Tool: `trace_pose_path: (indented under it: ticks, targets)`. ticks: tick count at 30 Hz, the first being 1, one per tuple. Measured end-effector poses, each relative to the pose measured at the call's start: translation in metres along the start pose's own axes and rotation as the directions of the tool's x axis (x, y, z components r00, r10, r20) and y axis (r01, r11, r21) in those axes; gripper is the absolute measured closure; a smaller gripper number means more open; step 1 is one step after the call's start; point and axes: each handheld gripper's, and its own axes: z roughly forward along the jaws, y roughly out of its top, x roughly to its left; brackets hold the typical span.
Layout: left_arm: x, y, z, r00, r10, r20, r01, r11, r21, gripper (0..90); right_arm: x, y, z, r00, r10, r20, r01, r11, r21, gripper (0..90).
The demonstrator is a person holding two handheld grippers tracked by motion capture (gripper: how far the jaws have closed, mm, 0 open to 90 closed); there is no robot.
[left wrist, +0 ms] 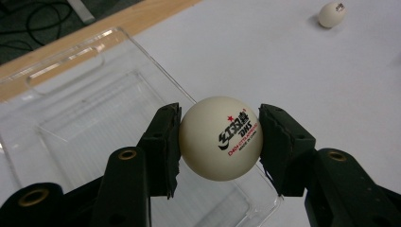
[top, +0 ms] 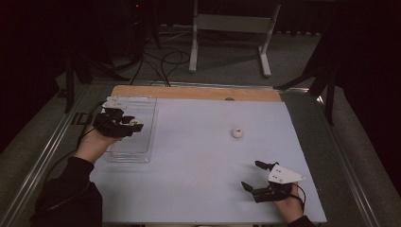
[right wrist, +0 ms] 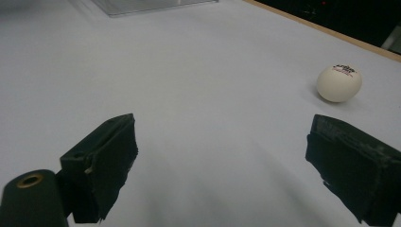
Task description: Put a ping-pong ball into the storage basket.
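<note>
My left gripper (left wrist: 220, 139) is shut on a white ping-pong ball (left wrist: 220, 138) with red and black print, both pads pressed to its sides. In the high view this gripper (top: 135, 124) hangs over the right part of a clear plastic tray (top: 142, 105) at the table's left. A second white ball (top: 237, 133) lies alone on the white tabletop, far off in the left gripper view (left wrist: 332, 14). My right gripper (top: 251, 175) rests low near the front right, open with nothing between its pads. The loose ball (right wrist: 339, 83) lies ahead of it to the right.
The white table (top: 198, 156) has a wooden strip (top: 189, 92) along its far edge and a metal frame around it. Beyond it are floor cables (top: 161, 61) and a white stand (top: 231, 28). The tray's corner (right wrist: 142, 5) shows far off in the right gripper view.
</note>
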Motion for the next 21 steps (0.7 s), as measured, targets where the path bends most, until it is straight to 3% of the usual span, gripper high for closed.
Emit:
trace_pose_path:
  ticks: [21]
  targets:
    - [0.007, -0.022, 0.039, 0.9984, -0.052, 0.020, 0.051, 0.9978, 0.042, 52.2, 0.000, -0.001, 0.000, 1.0000, 0.004, -0.001, -0.004, 1.000, 0.001, 9.5]
